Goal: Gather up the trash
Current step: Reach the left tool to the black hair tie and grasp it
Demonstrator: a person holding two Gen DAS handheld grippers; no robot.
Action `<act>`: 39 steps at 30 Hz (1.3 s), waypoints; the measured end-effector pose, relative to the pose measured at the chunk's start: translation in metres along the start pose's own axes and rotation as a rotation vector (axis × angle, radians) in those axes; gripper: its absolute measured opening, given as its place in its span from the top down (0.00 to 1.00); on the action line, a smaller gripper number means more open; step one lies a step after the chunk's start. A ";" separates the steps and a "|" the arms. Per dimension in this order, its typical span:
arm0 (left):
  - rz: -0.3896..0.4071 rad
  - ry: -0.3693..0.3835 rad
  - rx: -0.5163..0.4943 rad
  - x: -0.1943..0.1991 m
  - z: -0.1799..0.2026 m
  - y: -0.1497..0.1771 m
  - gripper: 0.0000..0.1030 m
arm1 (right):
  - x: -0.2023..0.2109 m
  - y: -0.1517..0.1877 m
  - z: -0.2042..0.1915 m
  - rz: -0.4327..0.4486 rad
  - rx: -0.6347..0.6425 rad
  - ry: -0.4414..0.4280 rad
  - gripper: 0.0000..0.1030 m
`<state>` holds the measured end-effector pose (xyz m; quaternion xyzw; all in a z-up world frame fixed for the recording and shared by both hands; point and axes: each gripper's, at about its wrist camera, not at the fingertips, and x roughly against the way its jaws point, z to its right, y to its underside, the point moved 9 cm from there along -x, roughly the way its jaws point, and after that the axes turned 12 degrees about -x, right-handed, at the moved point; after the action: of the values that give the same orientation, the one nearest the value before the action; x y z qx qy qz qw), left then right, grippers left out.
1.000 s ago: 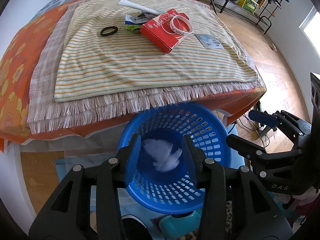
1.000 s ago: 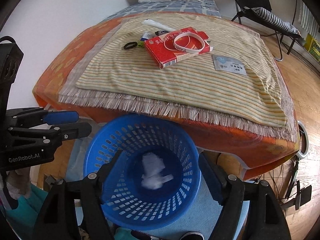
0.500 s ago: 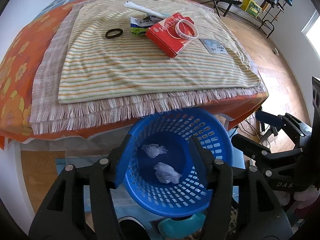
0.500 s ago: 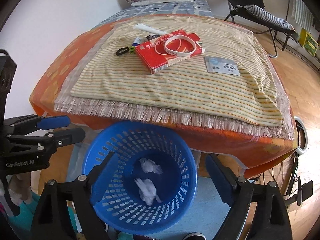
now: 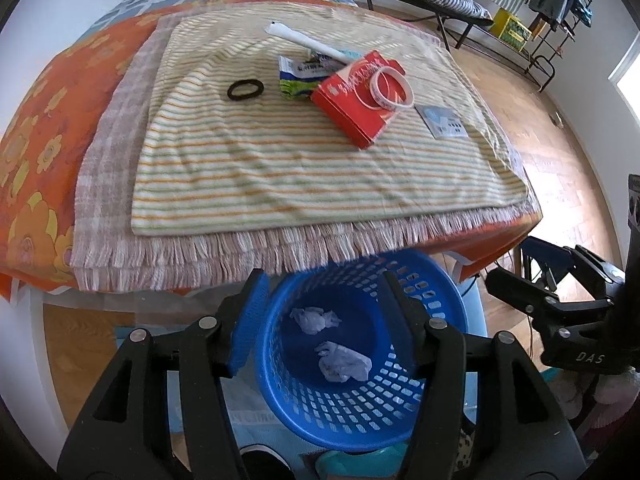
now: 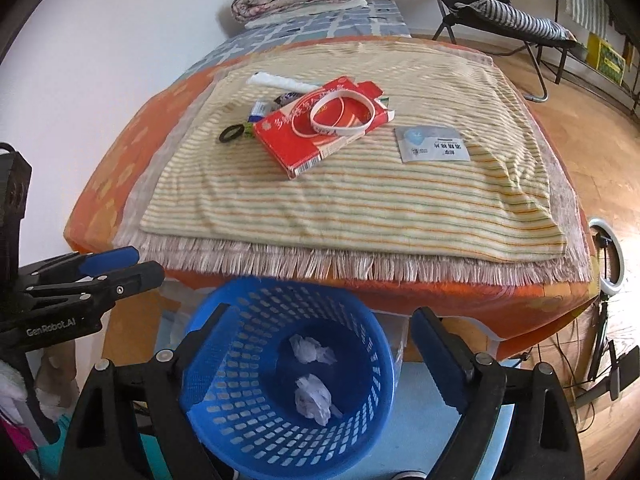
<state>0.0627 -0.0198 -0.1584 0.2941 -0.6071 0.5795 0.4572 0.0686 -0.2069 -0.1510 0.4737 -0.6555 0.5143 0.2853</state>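
Both grippers hang over a blue mesh basket (image 5: 360, 364) on the floor at the near edge of a cloth-covered table (image 5: 36, 184), w/ two crumpled white paper wads (image 5: 342, 362) lying apart from each other at the bottom of the basket. The left gripper (image 5: 320, 312) has its fingers spread w/ nothing between them; its jaws have just been opening, though they have barely moved in the last instant. The right gripper (image 6: 320, 344) is splayed wider, also empty, jaws likewise just opened. Farther back on the striped towel (image 6: 360, 200) sit the remaining items: a red carton (image 6: 312, 136) w/ a white wristband (image 6: 344, 116) resting on top, a black hair tie (image 6: 231, 133) to its left, a white tube (image 5: 304, 40) and a green-blue packet (image 5: 298, 78) behind it, and a flat pale sachet (image 6: 432, 144) to the right. Judging from this, the drop looks done and more pickup lies ahead. Risks: the wristband could slide off if the carton is lifted tilted; the thin sachet may resist pinching and drag the towel; the basket, tucked just under the fringe, could be knocked by a low swing; and non-trash, e.g. the hair tie, could be binned by mistake.
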 end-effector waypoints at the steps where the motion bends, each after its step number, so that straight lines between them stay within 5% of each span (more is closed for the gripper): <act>1: 0.006 -0.004 0.004 0.001 -0.003 -0.003 0.44 | 0.001 -0.002 0.000 0.002 -0.004 -0.002 0.12; 13: 0.079 -0.051 0.067 0.013 -0.045 -0.042 0.44 | 0.014 -0.042 -0.002 0.065 -0.010 -0.007 0.12; 20: 0.088 -0.079 0.107 0.003 -0.072 -0.066 0.44 | 0.017 -0.092 0.003 0.141 -0.024 -0.029 0.12; 34: 0.066 -0.083 0.149 -0.040 -0.108 -0.105 0.44 | -0.039 -0.147 0.032 0.034 -0.132 -0.033 0.13; 39: 0.057 -0.098 0.139 -0.061 -0.115 -0.117 0.44 | -0.059 -0.151 0.036 0.007 -0.189 -0.051 0.21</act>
<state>0.2162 0.0631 -0.1724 0.3358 -0.5952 0.6180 0.3887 0.2334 -0.2248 -0.1524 0.4553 -0.7100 0.4388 0.3099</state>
